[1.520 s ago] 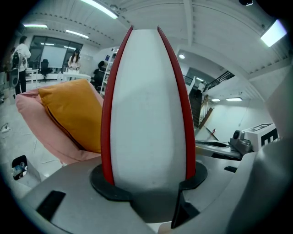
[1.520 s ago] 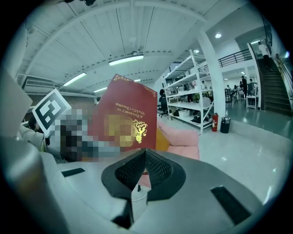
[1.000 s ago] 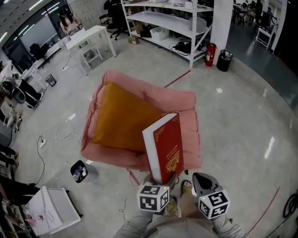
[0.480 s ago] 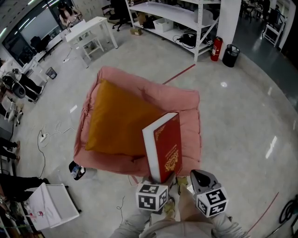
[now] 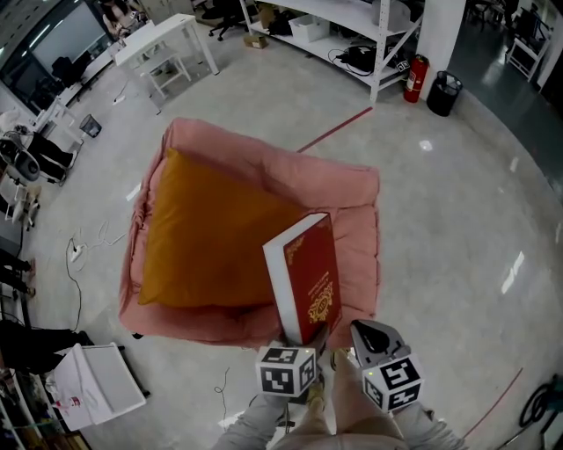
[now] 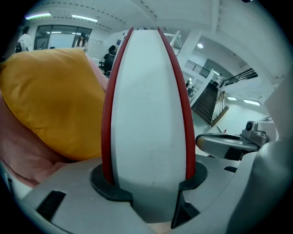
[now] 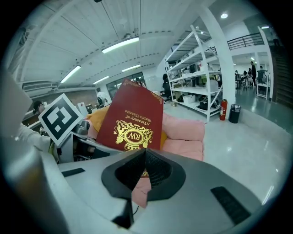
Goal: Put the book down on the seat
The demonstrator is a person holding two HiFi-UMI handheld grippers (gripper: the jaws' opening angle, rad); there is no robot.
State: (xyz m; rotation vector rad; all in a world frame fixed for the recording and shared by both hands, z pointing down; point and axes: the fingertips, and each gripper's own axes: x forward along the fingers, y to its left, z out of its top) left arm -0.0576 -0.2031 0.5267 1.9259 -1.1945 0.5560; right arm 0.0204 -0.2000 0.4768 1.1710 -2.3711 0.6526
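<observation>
A thick red book (image 5: 310, 277) with gold print stands upright, its bottom edge clamped in my left gripper (image 5: 303, 338). In the left gripper view the book's white page block (image 6: 149, 105) fills the gap and both jaws press its red covers. It hangs over the near right part of the pink padded seat (image 5: 352, 189), which holds a large orange cushion (image 5: 207, 237). My right gripper (image 5: 365, 334) sits just right of the book, jaws together and holding nothing. In the right gripper view the book cover (image 7: 132, 119) stands beyond the shut right gripper (image 7: 145, 155).
White shelving (image 5: 378, 26), a red fire extinguisher (image 5: 416, 77) and a black bin (image 5: 446, 92) stand at the back right. A white table (image 5: 163, 39) is at the back left. Cables (image 5: 79, 255) and a white board (image 5: 97, 391) lie on the floor to the left.
Both grippers and the book have come closer to the seat and sunk a little; the seat and cushion now look larger. The grip on the book is unchanged.
</observation>
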